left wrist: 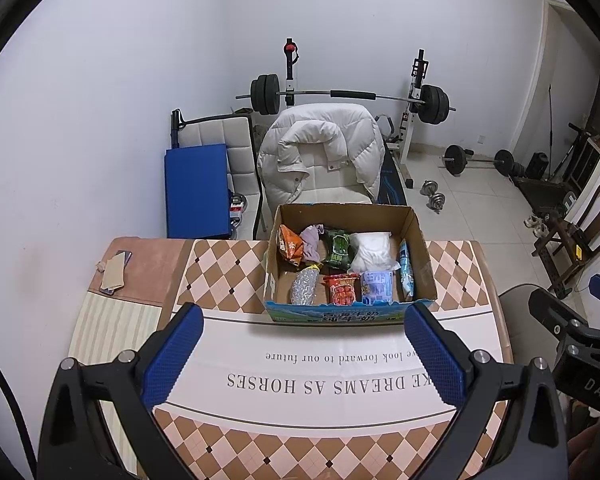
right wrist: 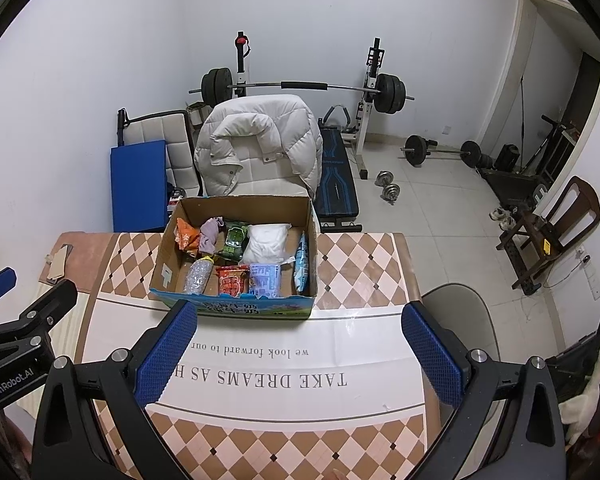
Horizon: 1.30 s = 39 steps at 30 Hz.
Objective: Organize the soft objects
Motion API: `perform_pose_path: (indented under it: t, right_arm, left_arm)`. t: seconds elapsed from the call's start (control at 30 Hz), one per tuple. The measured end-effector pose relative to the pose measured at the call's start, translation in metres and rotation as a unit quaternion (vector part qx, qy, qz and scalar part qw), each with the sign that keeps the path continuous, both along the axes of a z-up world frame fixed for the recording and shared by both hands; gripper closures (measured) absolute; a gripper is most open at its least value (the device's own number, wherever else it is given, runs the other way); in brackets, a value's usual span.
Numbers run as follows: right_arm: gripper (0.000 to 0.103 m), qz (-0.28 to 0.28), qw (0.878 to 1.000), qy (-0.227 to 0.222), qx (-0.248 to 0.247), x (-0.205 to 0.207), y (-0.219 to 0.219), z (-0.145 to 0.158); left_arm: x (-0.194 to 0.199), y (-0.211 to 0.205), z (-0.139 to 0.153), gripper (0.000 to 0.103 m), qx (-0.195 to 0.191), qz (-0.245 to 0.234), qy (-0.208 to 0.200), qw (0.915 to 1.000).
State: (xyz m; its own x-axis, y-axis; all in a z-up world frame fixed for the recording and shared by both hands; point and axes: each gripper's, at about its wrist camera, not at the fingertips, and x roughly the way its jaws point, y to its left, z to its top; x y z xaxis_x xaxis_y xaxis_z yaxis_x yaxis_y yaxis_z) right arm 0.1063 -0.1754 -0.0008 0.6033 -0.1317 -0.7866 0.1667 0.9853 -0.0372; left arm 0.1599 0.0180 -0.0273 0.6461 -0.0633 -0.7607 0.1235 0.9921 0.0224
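Cardboard box: brown open carton (left wrist: 418, 236) with soft packets, straight ahead of my left gripper (left wrist: 302, 350), on the checkered tablecloth (left wrist: 228, 268).
Left gripper: I see blue pads spread wide, holding nothing.
Right gripper (right wrist: 298, 346): spread wide too, empty; box ahead, slightly left.
Inside box: white soft pouch (left wrist: 370, 250), purple cloth (left wrist: 311, 242), red snack packet (left wrist: 342, 290).

Tablecloth (right wrist: 260, 396): "TAKE DREAMS AS HORSES", "we look forward to our future". Left gripper (right wrist: 8, 344) body: "GenRobot.AI". Cardboard box (left wrist: 342, 317) near wall: Chinese "纯牛奶".
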Motion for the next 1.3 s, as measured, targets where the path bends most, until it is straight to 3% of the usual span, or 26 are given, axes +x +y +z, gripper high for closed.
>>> perform_pose_path:
  t: [1.3]
  right_arm:
    - [0.000, 0.007, 1.000, -0.006, -0.006, 0.003, -0.009, 0.010]
  left_arm:
    - [0.002, 0.002, 0.001, 0.000, 0.002, 0.003, -0.005, 1.0000]
